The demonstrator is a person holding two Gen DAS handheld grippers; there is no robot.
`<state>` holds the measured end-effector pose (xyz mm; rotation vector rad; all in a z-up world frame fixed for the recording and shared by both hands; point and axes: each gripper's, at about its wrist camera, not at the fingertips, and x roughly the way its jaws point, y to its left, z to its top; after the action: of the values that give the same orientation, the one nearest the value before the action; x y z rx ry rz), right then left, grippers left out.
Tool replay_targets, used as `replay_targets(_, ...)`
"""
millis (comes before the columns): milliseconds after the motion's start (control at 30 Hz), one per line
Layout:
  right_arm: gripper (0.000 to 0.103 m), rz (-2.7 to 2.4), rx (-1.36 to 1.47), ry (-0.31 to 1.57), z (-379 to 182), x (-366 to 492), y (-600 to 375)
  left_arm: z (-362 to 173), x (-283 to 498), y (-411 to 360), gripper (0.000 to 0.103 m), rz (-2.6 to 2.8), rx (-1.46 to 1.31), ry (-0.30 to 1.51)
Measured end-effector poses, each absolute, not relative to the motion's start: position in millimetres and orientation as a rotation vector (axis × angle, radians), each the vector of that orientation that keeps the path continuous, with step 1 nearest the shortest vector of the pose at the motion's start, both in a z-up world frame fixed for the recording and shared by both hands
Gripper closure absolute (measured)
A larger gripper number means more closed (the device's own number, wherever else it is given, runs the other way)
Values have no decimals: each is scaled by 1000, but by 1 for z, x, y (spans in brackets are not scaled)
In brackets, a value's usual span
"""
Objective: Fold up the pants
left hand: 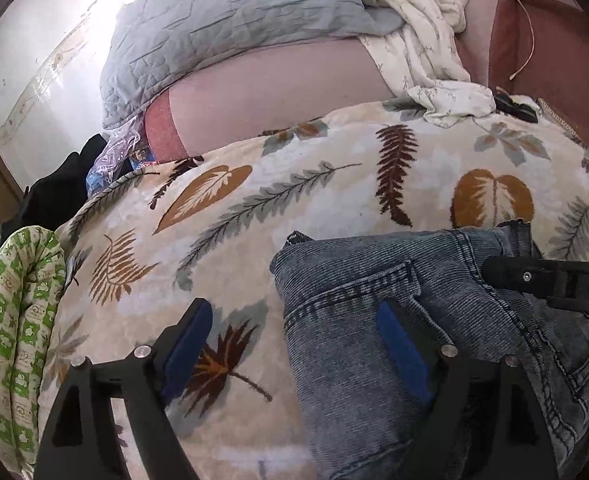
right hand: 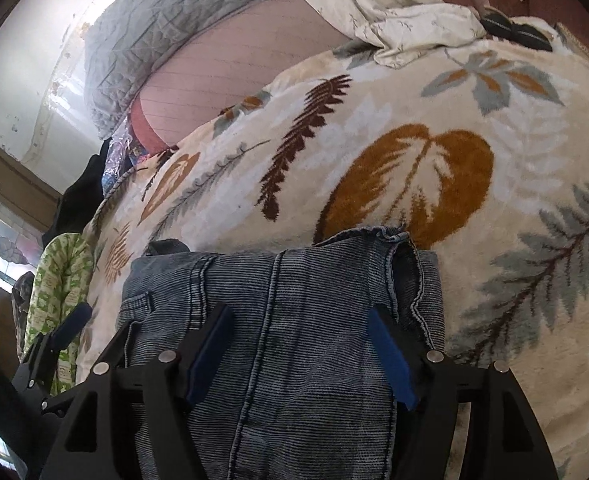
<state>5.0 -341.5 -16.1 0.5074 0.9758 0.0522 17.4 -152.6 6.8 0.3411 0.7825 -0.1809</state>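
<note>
Right claw (right hand: 298, 344) agape over jeans (right hand: 294, 320), leaf blanket (right hand: 494, 100) beyond

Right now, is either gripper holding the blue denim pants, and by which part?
Nothing is held. The left gripper and the right gripper are both open over the folded blue denim pants on the leaf-print blanket.

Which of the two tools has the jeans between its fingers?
The right tool: its open fingers straddle the jeans. The left tool sits half over the leaf-print blanket.
</note>
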Motion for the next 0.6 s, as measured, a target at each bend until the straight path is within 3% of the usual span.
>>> replay_targets(600, 20, 92, 484, 964, -21, 11, -341, -18, 48, -156, 16, -234, 360, 971)
